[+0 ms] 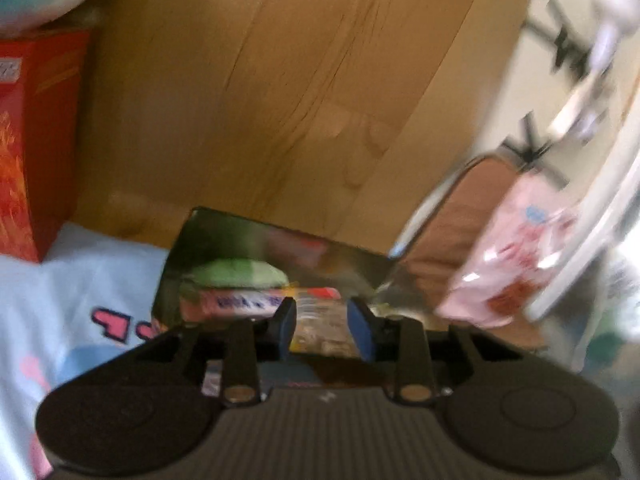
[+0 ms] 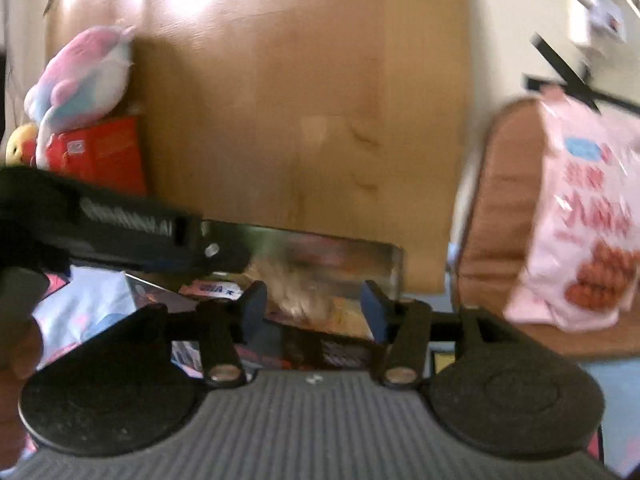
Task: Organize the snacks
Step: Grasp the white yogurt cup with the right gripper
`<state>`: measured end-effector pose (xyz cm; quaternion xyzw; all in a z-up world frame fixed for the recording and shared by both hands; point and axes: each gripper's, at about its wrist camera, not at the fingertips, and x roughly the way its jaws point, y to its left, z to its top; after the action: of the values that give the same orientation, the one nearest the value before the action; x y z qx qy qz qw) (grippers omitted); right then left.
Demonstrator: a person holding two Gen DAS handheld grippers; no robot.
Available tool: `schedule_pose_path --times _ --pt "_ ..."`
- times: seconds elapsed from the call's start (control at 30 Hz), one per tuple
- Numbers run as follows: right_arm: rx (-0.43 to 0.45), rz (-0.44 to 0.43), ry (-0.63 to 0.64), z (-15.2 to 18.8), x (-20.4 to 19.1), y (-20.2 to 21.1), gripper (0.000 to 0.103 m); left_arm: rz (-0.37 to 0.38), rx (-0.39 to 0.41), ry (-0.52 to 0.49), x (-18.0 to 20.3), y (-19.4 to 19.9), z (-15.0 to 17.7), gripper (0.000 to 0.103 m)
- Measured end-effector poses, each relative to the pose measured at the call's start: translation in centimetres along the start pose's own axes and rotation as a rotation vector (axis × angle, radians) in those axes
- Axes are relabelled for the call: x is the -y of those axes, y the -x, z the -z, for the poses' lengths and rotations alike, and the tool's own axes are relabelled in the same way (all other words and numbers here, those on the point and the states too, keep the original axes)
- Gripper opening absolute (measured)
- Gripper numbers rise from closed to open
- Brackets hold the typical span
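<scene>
Snack packet lies between the parted right claw.

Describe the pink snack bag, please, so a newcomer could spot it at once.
Start from the big wooden panel. To its right stands a brown cushioned seat; the pink snack bag leans there. Alone among its neighbours, it is pale pink, with a blue badge and reddish round snacks pictured.

Left gripper has its jaws parted; right gripper spreads wider, the left one just beside it
</scene>
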<state>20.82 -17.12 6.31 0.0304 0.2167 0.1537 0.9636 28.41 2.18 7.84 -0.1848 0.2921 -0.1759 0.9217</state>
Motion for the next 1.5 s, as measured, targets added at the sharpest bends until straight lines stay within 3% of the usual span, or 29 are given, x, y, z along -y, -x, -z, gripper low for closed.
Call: schedule_pose_path --times 0.1,0.23,0.37,0.5,0.73,0.83,0.93,1.13,1.33,1.5 --pt "0.027 -0.036 -0.078 1.8 2.4 3.5 0.055 0.01 0.048 -0.007 -0.6 3.3 2.3 0.03" --pt "-0.035 -0.088 -0.303 5.3 5.7 5.3 0.054 0.039 -0.023 0.018 -2.1 5.0 5.6 0.03" --pt "-0.109 -0.2 -0.453 8.1 6.5 5.9 0.054 -0.009 -0.096 0.019 -3.5 5.3 8.8 0.03" --pt "-0.17 -0.297 -0.537 8.5 5.6 4.5 0.045 -0.064 -0.104 0.078 -5.5 6.0 10.6 0.03" --pt "-0.218 -0.448 -0.333 7.3 -2.4 2.7 0.046 -0.088 -0.077 0.098 -5.9 7.6 9.9 0.036" --pt "-0.167 -0.422 -0.318 7.4 -2.1 3.5 0.046 -0.083 -0.085 0.102 -6.0 7.5 10.2 0.037" --pt "-0.134 -0.391 -0.413 7.6 0.0 3.3 0.046 -0.059 -0.105 0.143 -6.3 7.0 10.6 0.037" --pt "-0.122 -0.376 -0.454 8.2 1.3 3.1 0.046 -0.012 -0.099 0.141 -5.3 7.3 10.3 0.037" --pt "-0.126 -0.405 -0.237 7.8 -1.8 3.8 0.05 0.032 -0.122 0.127 -4.4 7.3 10.1 0.041" --pt "-0.155 -0.353 -0.013 8.0 -4.8 3.4 0.055 0.022 -0.139 0.113 -4.0 6.8 10.2 0.043"
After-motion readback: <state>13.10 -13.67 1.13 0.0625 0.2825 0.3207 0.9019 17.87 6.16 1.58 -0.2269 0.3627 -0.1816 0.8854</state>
